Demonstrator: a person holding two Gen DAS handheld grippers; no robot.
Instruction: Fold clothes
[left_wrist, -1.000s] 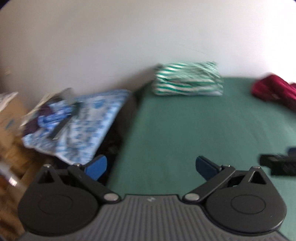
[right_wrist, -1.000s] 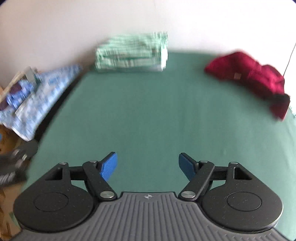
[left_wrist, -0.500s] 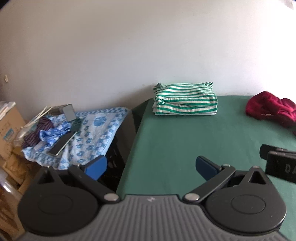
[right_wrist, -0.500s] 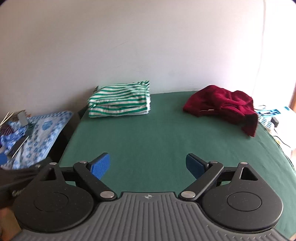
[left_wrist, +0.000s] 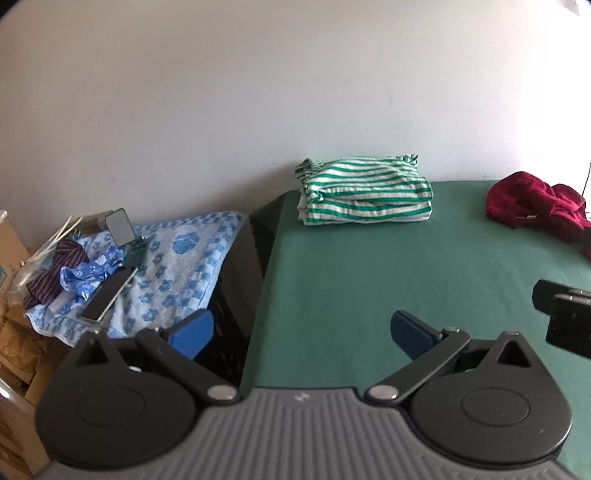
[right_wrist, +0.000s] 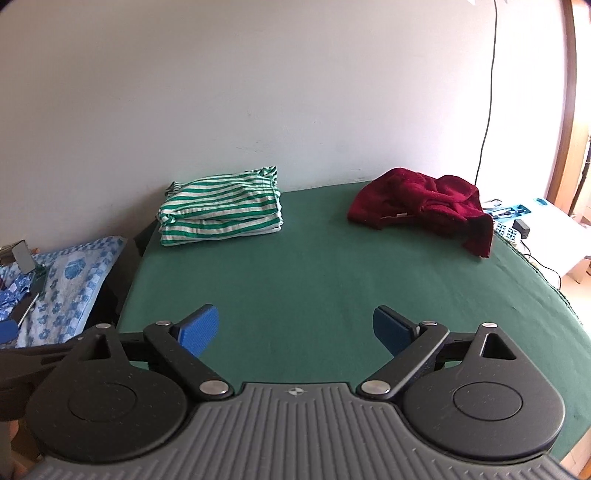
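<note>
A green-and-white striped garment (left_wrist: 364, 194) (right_wrist: 221, 210) lies folded in a stack at the back left of the green table (left_wrist: 406, 280) (right_wrist: 314, 280), by the wall. A dark red garment (right_wrist: 424, 206) (left_wrist: 535, 206) sits crumpled at the back right. My left gripper (left_wrist: 301, 330) hovers open over the table's left edge, nothing between its blue pads. My right gripper (right_wrist: 295, 328) is open and empty above the near middle of the table. The right gripper's black body (left_wrist: 565, 317) shows at the right edge of the left wrist view.
Left of the table stands a black unit (left_wrist: 240, 258) beside a surface draped in a blue floral towel (left_wrist: 173, 266) (right_wrist: 62, 280) with small items on it. Cardboard boxes (left_wrist: 14, 332) sit far left. A cable (right_wrist: 487, 92) runs down the wall; clutter lies off the table's right edge.
Both grippers have tilted up and steadied, so the wall fills more of each view and the garments sit lower. Both stay open. The clothes have not moved.
</note>
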